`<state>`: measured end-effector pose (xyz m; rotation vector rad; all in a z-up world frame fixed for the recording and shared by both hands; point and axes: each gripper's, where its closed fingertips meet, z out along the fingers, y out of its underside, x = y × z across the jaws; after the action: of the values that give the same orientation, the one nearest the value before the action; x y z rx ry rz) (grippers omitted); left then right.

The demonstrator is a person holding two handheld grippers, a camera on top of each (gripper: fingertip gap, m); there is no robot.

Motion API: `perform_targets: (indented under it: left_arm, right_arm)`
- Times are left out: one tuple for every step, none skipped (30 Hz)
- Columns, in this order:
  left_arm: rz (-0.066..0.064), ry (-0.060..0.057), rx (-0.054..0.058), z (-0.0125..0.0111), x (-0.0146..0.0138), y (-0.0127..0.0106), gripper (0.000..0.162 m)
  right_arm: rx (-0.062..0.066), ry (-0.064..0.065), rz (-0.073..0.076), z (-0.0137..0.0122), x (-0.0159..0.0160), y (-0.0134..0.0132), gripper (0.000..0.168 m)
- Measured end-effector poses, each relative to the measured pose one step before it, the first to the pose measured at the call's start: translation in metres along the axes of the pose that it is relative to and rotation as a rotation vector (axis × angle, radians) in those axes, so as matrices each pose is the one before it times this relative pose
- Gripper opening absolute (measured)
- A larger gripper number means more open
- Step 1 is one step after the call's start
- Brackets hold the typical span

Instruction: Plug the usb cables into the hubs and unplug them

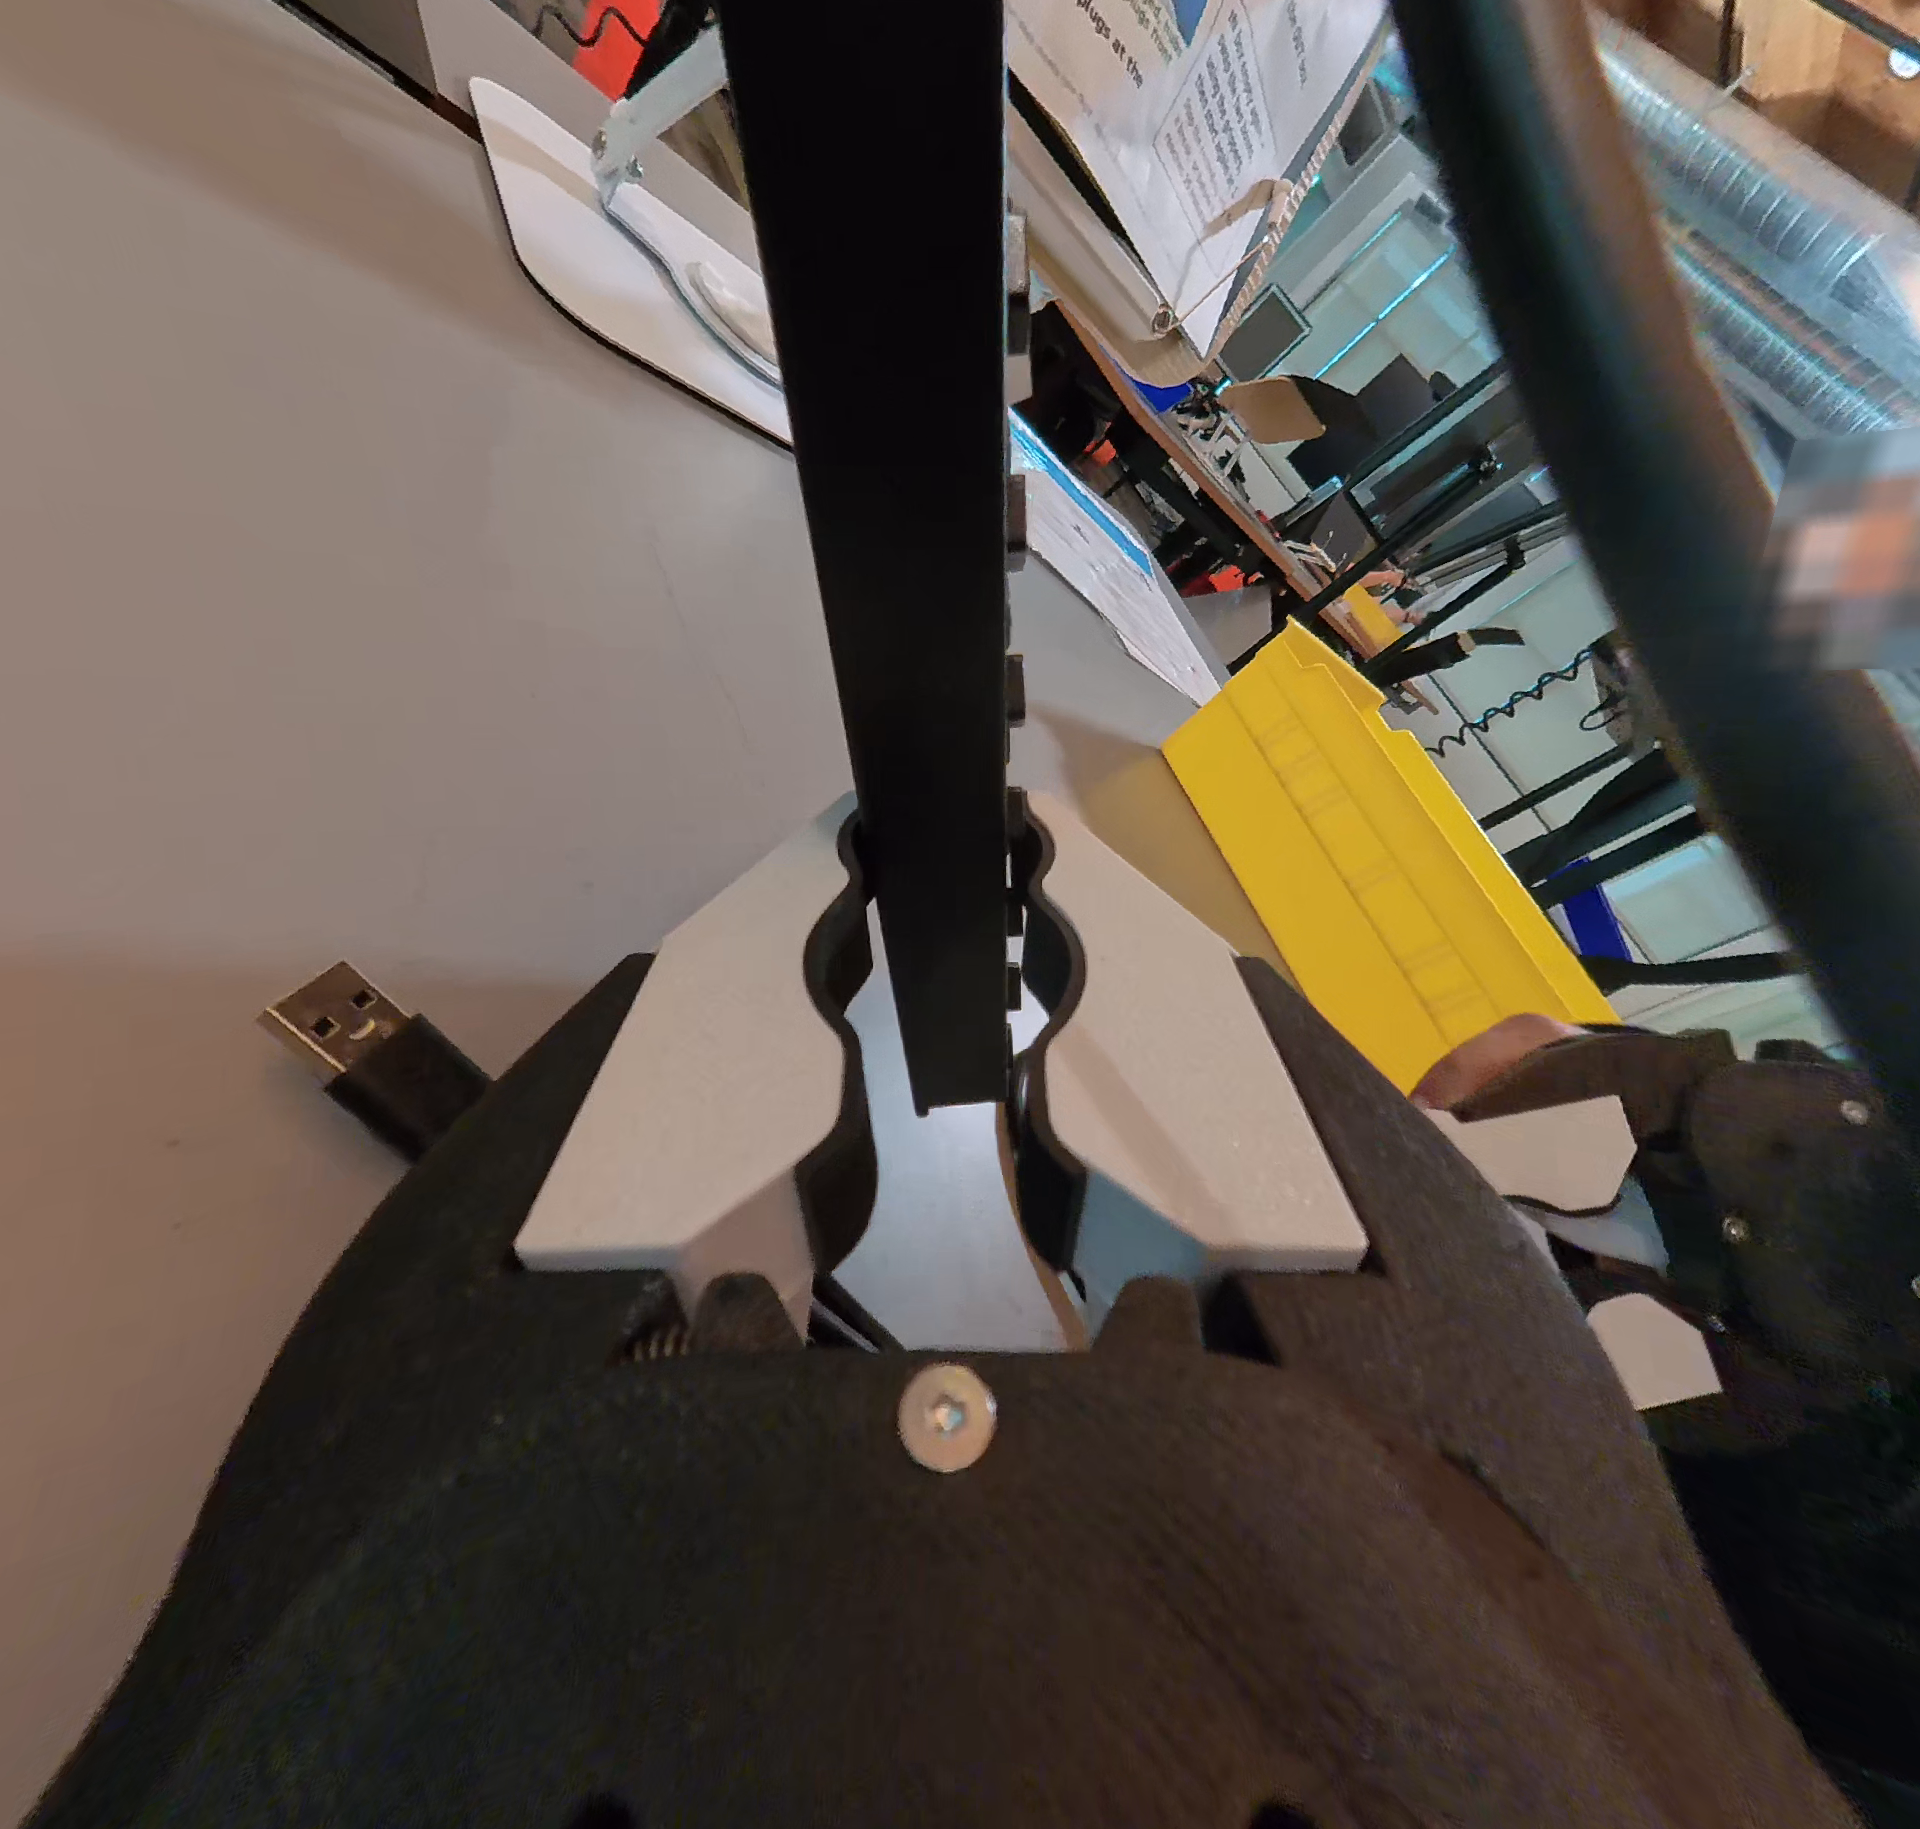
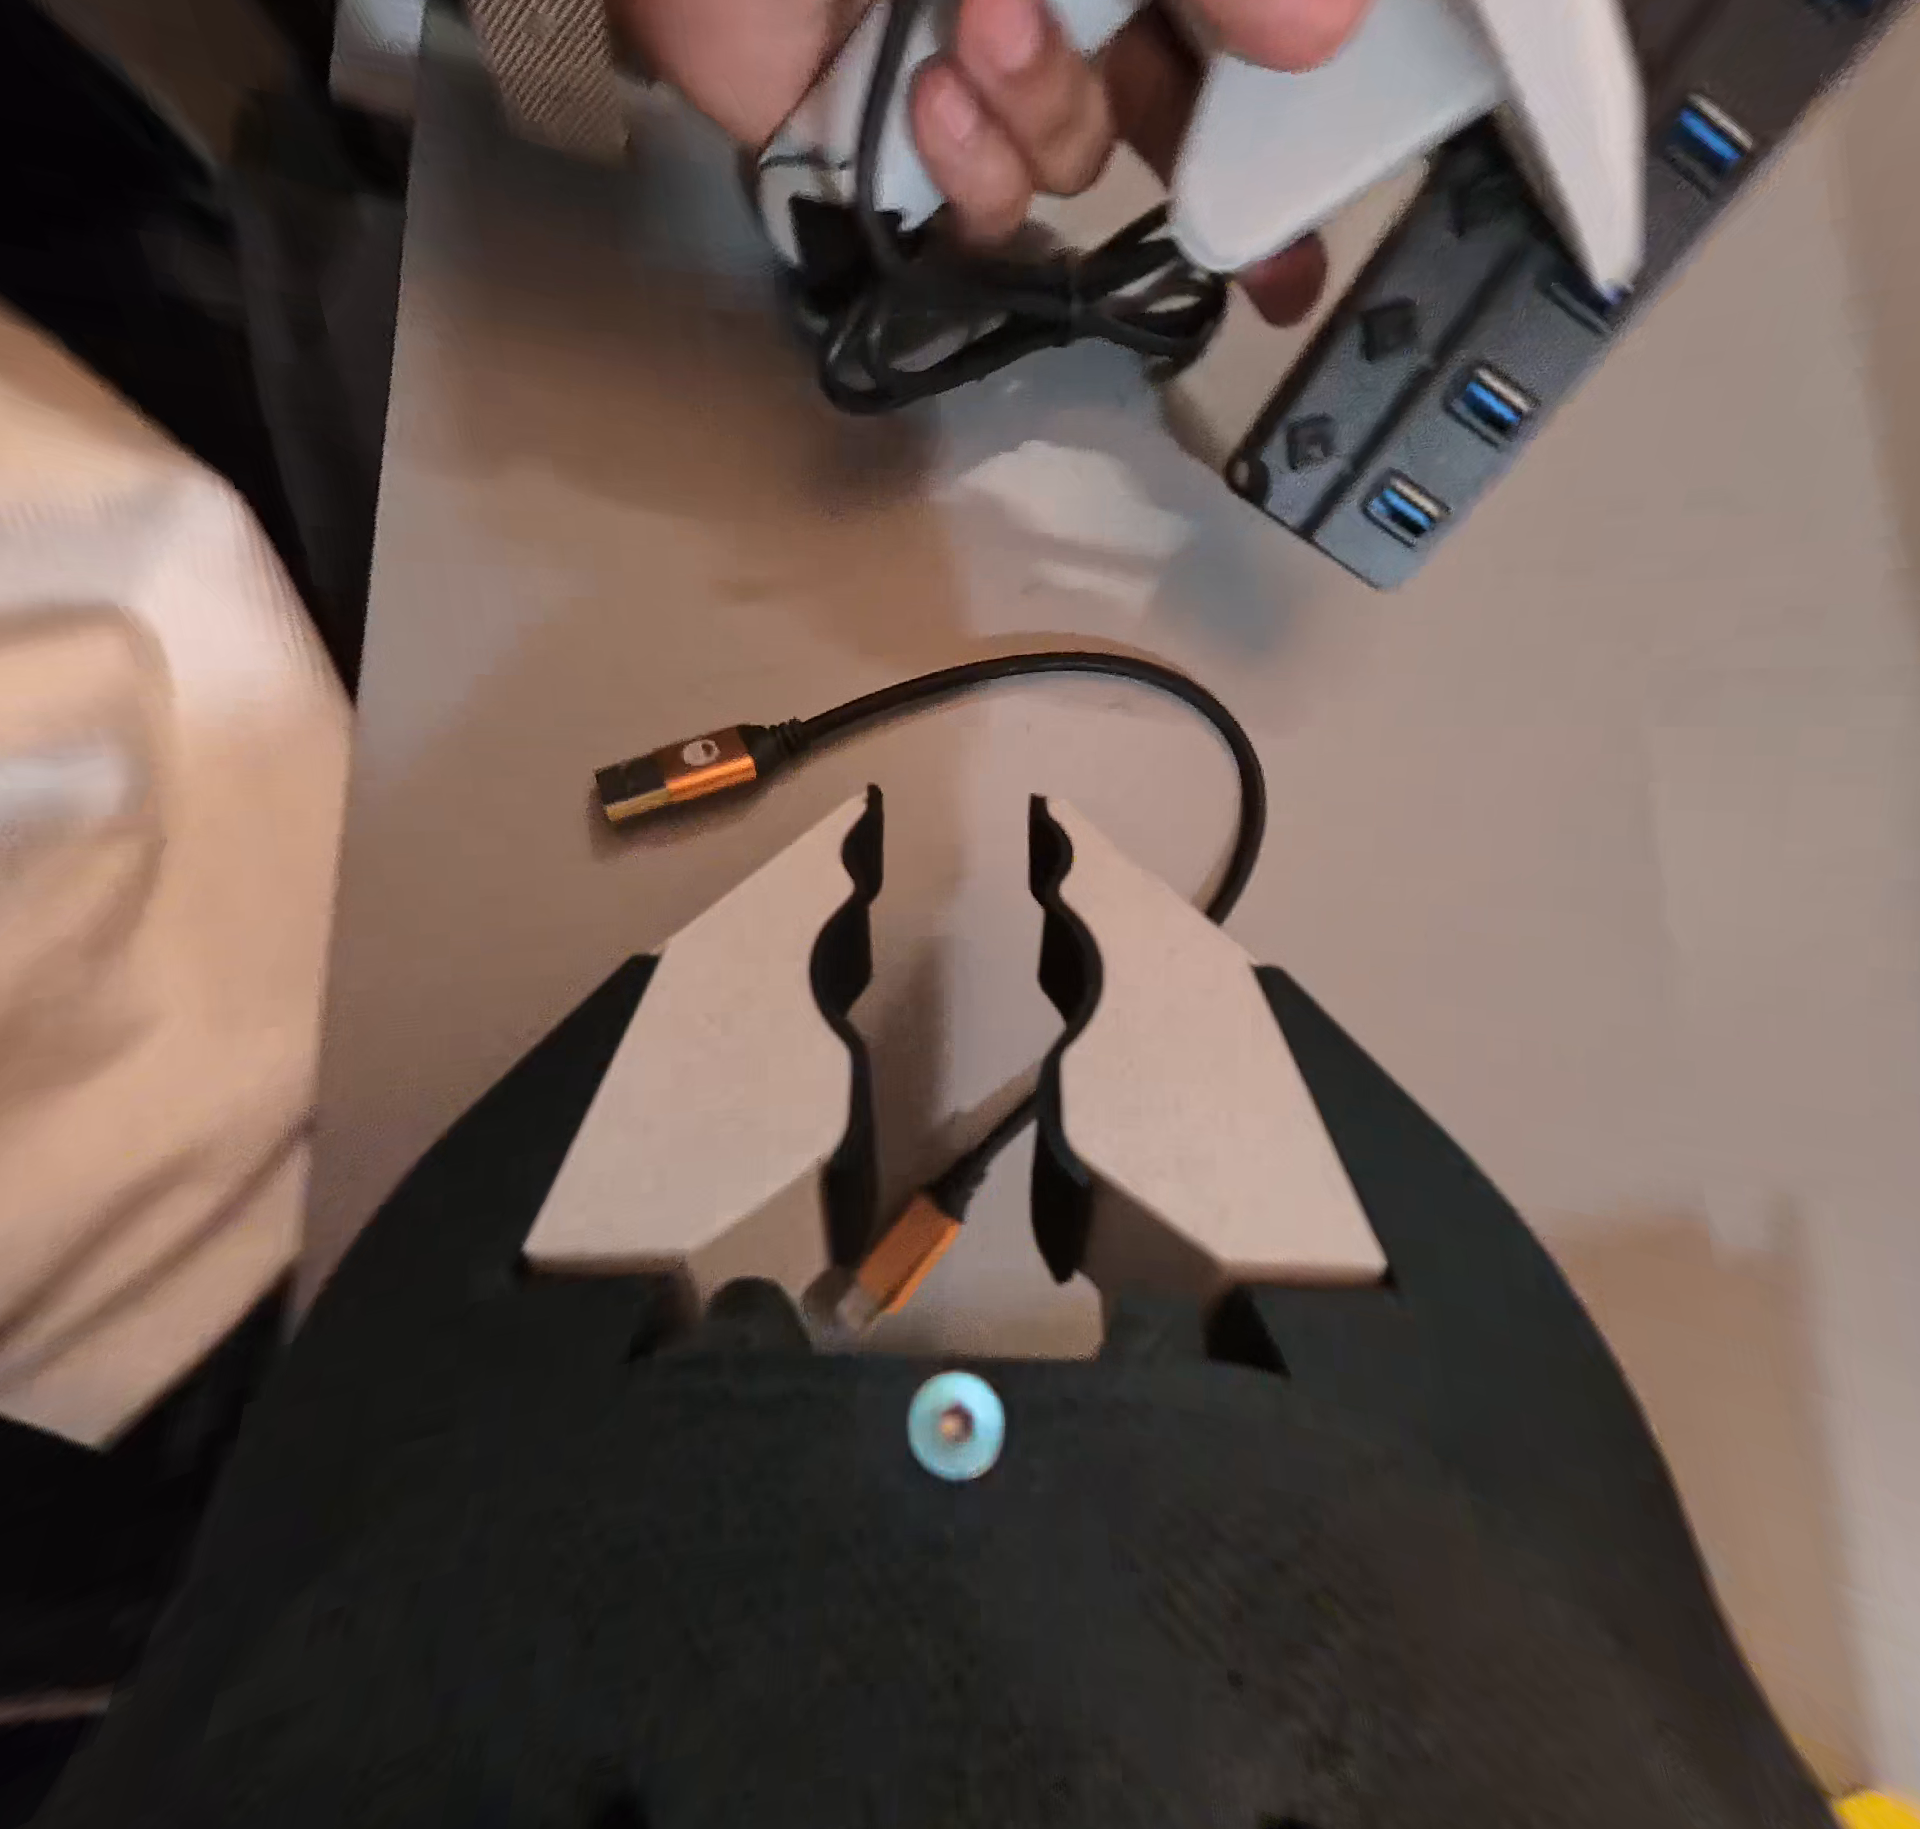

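In the left wrist view my left gripper (image 1: 940,834) is shut on a long black USB hub (image 1: 883,429), seen edge-on and running up out of the frame. A black USB plug (image 1: 343,1041) lies on the table to its left. In the right wrist view the hub (image 2: 1455,397) shows several blue ports, and the left gripper's white fingers (image 2: 1548,96) clamp it. My right gripper (image 2: 956,805) is open and empty above a short black cable (image 2: 1236,771). One of the cable's orange plugs (image 2: 686,777) lies just ahead of the gripper, the other (image 2: 899,1260) between the fingers near their base.
A yellow bin (image 1: 1371,875) stands right of the hub, with the right gripper's fingers (image 1: 1538,1156) below it. A white lamp base (image 1: 592,221) and papers lie farther back. A person's hand (image 2: 987,65) and a bundled black cable (image 2: 997,325) are beside the hub.
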<state>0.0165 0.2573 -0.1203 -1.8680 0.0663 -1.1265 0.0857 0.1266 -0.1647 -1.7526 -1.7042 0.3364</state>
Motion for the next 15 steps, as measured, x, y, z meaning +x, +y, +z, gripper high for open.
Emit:
perform_targets:
  left_arm:
    - [0.0055,-0.0053,0.0029,-0.00053,-0.00093,-0.00091,0.021]
    - [0.0039,-0.004,0.0035,-0.00063,-0.00087,-0.00115,0.021]
    - [0.0025,-0.0046,0.004,-0.00093,-0.00111,-0.00125,0.021]
    - [0.0014,-0.0051,0.0045,-0.00087,-0.00146,-0.00137,0.021]
    - [-0.0004,-0.0041,0.0032,-0.00067,-0.00149,-0.00097,0.021]
    - [-0.0017,-0.0034,0.0015,-0.00062,-0.00153,-0.0007,0.021]
    - [-0.0025,-0.0031,0.0002,-0.00057,-0.00154,-0.0001,0.021]
    - [-0.0037,-0.0032,-0.0003,-0.0005,-0.00143,0.00025,0.021]
    - [-0.0054,-0.0018,0.0002,-0.00047,-0.00112,0.00019,0.021]
    - [-0.0066,0.0008,0.0005,-0.00039,-0.00064,0.0,0.021]
    - [-0.0052,0.0014,0.0007,-0.00015,-0.00022,-0.00009,0.021]
    - [-0.0013,-0.0004,0.0004,-0.00001,-0.00046,-0.00024,0.021]
    - [0.0016,-0.0019,-0.0004,0.00003,-0.00046,-0.00018,0.021]
    - [0.0021,-0.0014,-0.0007,-0.00004,-0.00055,-0.0001,0.021]
    - [0.0,-0.0006,-0.0007,-0.00032,-0.00043,-0.00016,0.021]
  right_arm:
    - [-0.0238,-0.0117,-0.085,0.00443,0.00054,0.00002,0.027]
    - [-0.0242,-0.0108,-0.0806,0.00441,0.00103,0.00025,0.027]
    - [-0.0249,-0.0123,-0.0726,0.00437,0.00095,0.00055,0.03]
    - [-0.0243,-0.0139,-0.0659,0.00401,0.00083,0.00058,0.035]
    - [-0.018,-0.0147,-0.0611,0.00291,0.00066,-0.00041,0.039]
    - [-0.009,-0.0172,-0.0545,0.00168,0.0006,-0.00193,0.039]
    - [-0.0095,-0.0281,-0.0433,0.00095,-0.00015,-0.00216,0.042]
    - [-0.0167,-0.0425,-0.0302,0.00103,-0.0011,-0.00147,0.044]
    - [-0.0192,-0.0502,-0.0248,0.00114,-0.00142,-0.00146,0.046]
    - [-0.0183,-0.0545,-0.0268,0.00142,-0.00191,-0.00202,0.047]
    - [-0.0173,-0.0575,-0.0272,0.00185,-0.0022,-0.00236,0.049]
    - [-0.0115,-0.0579,-0.0222,0.00214,-0.00202,-0.0036,0.048]
    - [-0.0045,-0.0641,-0.0155,0.00246,-0.0029,-0.00482,0.049]
    - [-0.0015,-0.067,-0.0102,0.0025,-0.00363,-0.00488,0.046]
    - [-0.0013,-0.0581,-0.0064,0.00214,-0.00273,-0.00412,0.044]
